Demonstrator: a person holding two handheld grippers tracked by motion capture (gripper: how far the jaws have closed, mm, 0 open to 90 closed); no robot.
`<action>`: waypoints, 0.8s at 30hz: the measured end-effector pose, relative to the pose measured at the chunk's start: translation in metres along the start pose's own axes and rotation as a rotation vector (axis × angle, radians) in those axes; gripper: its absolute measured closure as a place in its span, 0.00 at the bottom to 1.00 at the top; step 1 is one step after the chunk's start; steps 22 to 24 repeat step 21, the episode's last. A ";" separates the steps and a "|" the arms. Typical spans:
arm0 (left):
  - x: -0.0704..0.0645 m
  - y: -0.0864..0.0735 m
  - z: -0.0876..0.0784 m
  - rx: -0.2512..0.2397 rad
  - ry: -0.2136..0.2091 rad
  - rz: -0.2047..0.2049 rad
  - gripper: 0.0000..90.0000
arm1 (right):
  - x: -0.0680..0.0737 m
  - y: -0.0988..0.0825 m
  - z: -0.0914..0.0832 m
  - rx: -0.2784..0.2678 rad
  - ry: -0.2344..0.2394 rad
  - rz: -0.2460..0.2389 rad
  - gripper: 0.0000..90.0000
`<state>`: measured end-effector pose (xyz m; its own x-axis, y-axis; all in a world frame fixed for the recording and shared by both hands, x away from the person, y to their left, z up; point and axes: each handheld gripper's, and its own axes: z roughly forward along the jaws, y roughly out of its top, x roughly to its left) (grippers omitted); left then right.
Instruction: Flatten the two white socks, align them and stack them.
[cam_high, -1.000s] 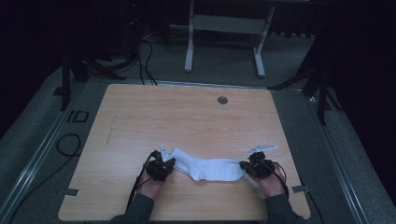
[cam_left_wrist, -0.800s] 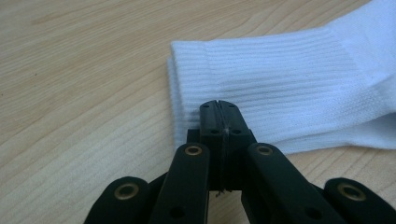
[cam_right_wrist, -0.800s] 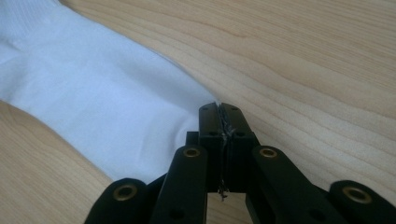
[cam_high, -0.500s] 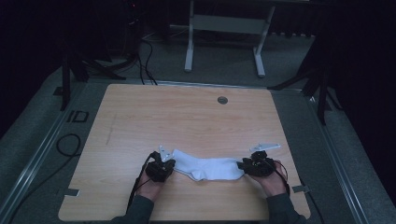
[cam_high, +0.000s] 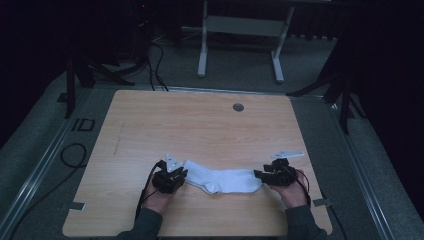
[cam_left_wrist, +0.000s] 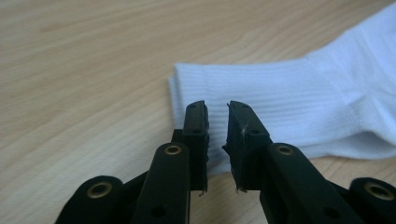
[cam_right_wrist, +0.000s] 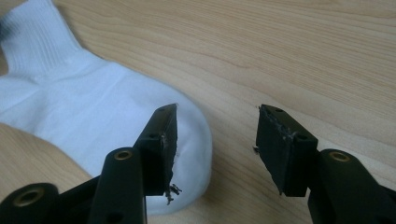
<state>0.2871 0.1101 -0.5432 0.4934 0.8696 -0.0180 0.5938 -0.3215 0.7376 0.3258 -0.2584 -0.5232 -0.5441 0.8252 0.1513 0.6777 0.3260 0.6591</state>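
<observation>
A white sock (cam_high: 222, 180) lies flat on the wooden table (cam_high: 200, 125) near its front edge, cuff to the left and toe to the right. My left gripper (cam_high: 175, 176) is at the cuff. In the left gripper view its jaws (cam_left_wrist: 217, 109) stand a narrow gap apart just over the ribbed cuff (cam_left_wrist: 261, 88), holding nothing. My right gripper (cam_high: 264, 175) is at the toe. In the right gripper view it (cam_right_wrist: 217, 112) is open wide, one jaw over the toe (cam_right_wrist: 191, 135) and the other over bare wood.
A round cable hole (cam_high: 238, 107) sits near the table's far edge. Beyond the table stands a white desk frame (cam_high: 202, 45) on grey carpet. Cables (cam_high: 75, 155) lie on the floor at the left. The person's hands reach in over the front edge.
The right gripper has edged slightly left toward the toe. The left gripper and the sock have hardly moved.
</observation>
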 end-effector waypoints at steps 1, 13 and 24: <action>0.004 0.000 -0.002 -0.007 0.006 -0.010 0.84 | 0.000 0.000 0.000 -0.001 0.000 0.004 0.53; 0.032 -0.004 -0.007 0.004 0.066 -0.082 0.81 | -0.007 -0.002 0.001 -0.006 -0.005 0.026 0.52; 0.044 -0.007 -0.006 0.015 0.107 -0.109 0.80 | -0.013 -0.004 0.000 -0.002 -0.014 0.043 0.52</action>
